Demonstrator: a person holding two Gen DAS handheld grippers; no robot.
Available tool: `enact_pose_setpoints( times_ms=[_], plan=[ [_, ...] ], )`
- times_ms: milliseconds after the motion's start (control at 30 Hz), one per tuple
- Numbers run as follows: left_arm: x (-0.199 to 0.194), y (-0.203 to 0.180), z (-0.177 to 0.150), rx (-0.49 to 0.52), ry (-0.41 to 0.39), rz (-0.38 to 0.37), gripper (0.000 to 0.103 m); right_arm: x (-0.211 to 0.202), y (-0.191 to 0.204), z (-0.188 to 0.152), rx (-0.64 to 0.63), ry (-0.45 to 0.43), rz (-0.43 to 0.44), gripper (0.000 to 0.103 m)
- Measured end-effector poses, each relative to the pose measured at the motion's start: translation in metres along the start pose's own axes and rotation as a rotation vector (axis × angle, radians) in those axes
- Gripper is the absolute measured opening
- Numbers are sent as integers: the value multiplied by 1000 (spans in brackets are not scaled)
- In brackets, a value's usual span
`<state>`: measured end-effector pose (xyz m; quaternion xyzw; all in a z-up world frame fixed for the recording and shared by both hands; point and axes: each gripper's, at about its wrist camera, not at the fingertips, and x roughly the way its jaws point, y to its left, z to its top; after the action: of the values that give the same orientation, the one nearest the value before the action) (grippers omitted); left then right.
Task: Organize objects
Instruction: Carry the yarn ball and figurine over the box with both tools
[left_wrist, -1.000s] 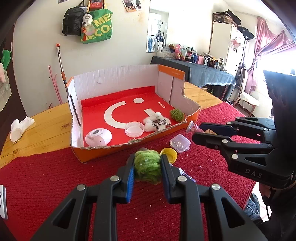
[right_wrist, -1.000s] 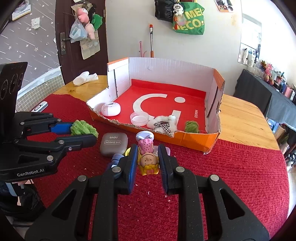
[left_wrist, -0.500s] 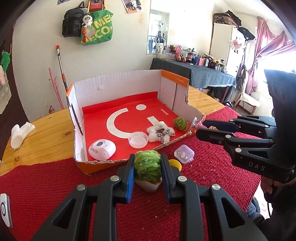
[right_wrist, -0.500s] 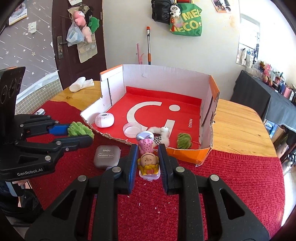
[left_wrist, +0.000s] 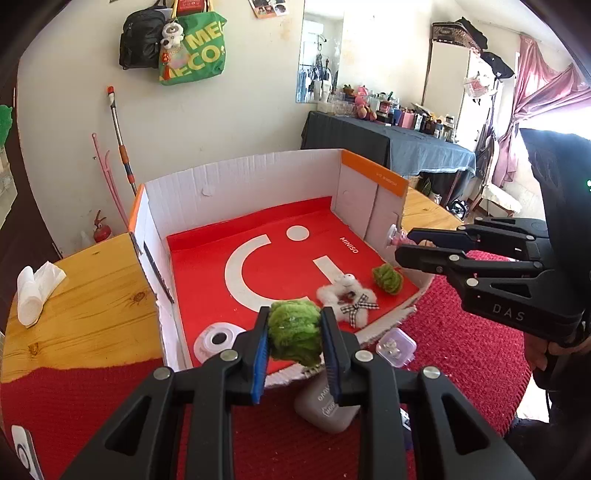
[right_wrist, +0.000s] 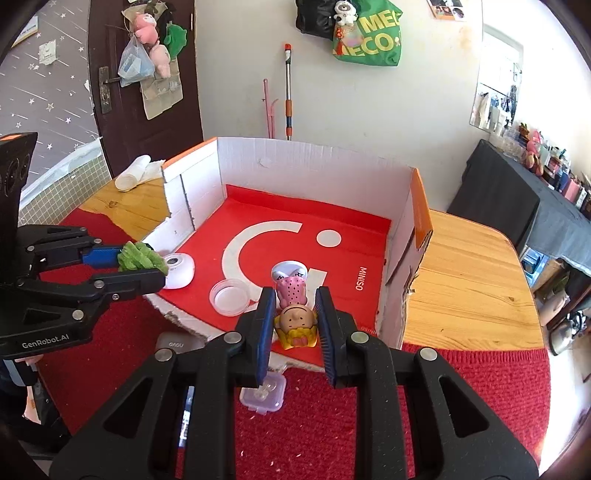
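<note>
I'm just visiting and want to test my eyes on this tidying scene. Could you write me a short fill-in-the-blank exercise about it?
1. The left gripper is shut on a fluffy ball coloured ____.
2. The right gripper holds a small doll turned ____ down.
3. The cardboard box has a floor coloured ____.
4. The grey case lies ____ the box, on the red cloth.

Missing words: green; upside; red; outside

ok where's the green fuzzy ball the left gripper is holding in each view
Left wrist: green fuzzy ball just below centre, clamped in the left gripper.
Right wrist: same ball at the left edge, at that gripper's tip.
Shared landmark: white round gadget in the box's near left corner.
</note>
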<state>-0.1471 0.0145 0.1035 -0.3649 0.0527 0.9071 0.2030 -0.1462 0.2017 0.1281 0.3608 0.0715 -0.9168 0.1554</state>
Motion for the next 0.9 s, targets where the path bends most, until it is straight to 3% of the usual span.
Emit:
enact_pose_setpoints(
  times_ms=[233, 433, 900],
  plan=[
    [50, 17, 24, 16, 119, -10, 27, 50, -18, 25, -6, 129, -34, 21],
    [83, 25, 26, 32, 193, 1, 27, 77, -21, 23, -25, 217, -58, 21],
    [113, 35, 25, 42, 272, 15, 27, 103, -26, 20, -14, 303, -85, 21]
  ],
)
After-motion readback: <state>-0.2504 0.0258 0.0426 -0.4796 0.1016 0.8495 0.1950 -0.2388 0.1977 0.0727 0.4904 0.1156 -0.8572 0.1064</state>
